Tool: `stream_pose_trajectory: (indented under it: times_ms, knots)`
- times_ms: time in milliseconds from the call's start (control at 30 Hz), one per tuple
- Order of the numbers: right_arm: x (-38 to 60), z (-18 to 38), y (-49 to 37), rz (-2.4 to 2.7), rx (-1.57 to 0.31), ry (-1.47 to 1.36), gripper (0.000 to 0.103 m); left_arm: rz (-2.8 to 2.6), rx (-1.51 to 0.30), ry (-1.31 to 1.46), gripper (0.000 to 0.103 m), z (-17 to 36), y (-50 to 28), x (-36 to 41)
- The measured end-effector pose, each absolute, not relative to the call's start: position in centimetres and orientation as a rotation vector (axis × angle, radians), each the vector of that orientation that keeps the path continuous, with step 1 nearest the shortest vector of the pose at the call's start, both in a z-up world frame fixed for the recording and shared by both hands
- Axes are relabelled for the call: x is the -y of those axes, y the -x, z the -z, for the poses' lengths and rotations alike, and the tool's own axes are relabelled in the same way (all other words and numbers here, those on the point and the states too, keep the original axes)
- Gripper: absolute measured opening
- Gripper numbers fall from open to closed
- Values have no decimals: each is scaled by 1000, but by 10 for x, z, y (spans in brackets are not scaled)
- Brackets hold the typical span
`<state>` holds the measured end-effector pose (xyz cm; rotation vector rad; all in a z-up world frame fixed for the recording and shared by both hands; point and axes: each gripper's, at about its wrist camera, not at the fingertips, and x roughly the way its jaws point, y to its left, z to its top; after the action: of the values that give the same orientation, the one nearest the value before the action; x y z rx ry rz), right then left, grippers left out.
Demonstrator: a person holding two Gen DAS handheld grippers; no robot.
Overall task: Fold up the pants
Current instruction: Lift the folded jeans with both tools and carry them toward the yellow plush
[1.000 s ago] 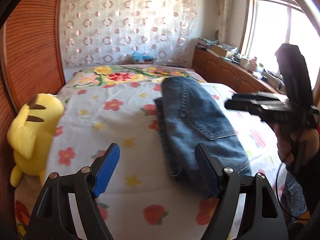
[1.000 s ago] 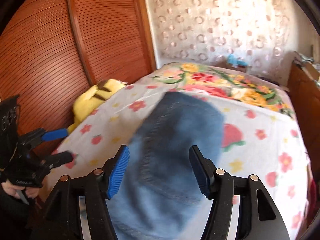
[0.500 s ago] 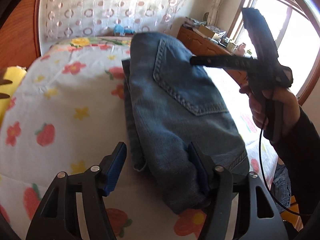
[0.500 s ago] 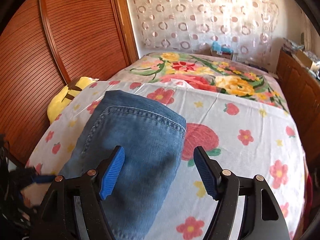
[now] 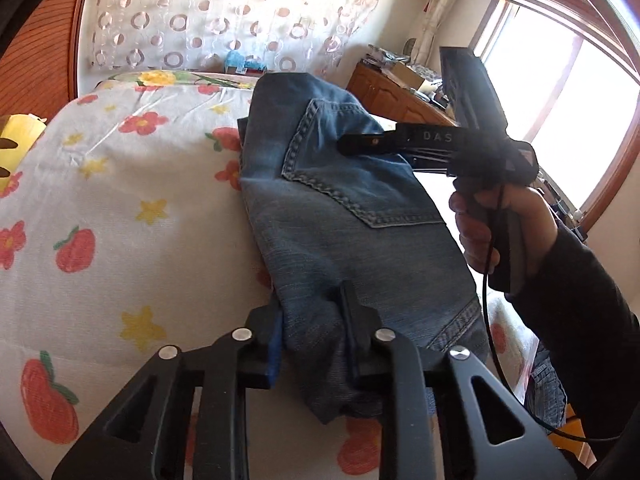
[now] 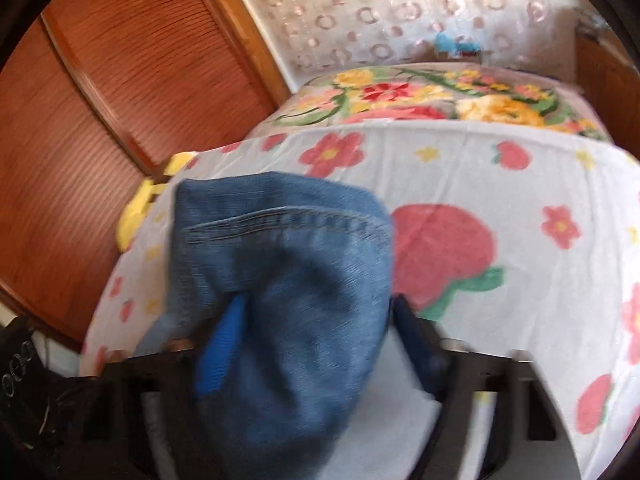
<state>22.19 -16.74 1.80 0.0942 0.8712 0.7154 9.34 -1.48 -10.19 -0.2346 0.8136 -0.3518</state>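
Two grippers of mine are working the folded jeans (image 5: 344, 216) lying on the flowered bedsheet (image 5: 120, 208). My left gripper (image 5: 316, 340) is closing, its jaws pinching the near corner of the denim. My right gripper (image 6: 316, 344) is closing too, denim bunching between its jaws, though blur is keeping me from telling whether the pads are pressing yet. My right hand (image 5: 492, 228) is gripping its handle.

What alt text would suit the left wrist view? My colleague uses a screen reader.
The left gripper is closing its fingers on the near edge of folded blue jeans lying on a flowered bedsheet. To the right, a hand holds the right gripper over the jeans' back pocket, near a bright window.
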Motion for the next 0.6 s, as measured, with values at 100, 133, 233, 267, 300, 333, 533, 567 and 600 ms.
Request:
stream_pose_trajectory:
  times_ms: [100, 133, 233, 267, 300, 333, 533, 567, 600]
  knots:
    - [170, -23, -219, -718, -844, -80, 38, 349, -797, 238, 20, 99, -90, 15]
    - [172, -24, -217, -722, -831, -89, 31, 350, -793, 244, 19, 98, -89, 15]
    - [173, -37, -205, -721, -769, -98, 23, 349, -766, 250, 17, 90, -86, 14]
    - [172, -44, -199, -719, -739, -91, 22, 347, -757, 249, 17, 84, -87, 15]
    - [171, -49, -194, -724, -720, -91, 22, 343, -746, 242, 17, 80, -85, 14]
    - [170, -55, -191, -727, -700, -95, 21, 338, -733, 235, 17, 75, -82, 12]
    - [160, -90, -177, -764, -599, -99, 21, 302, -653, 224, 17, 45, -72, -13]
    - [156, -93, -177, -771, -588, -97, 21, 294, -646, 221, 17, 41, -72, -18]
    - [152, -95, -178, -777, -582, -100, 21, 289, -641, 219, 17, 39, -73, -22]
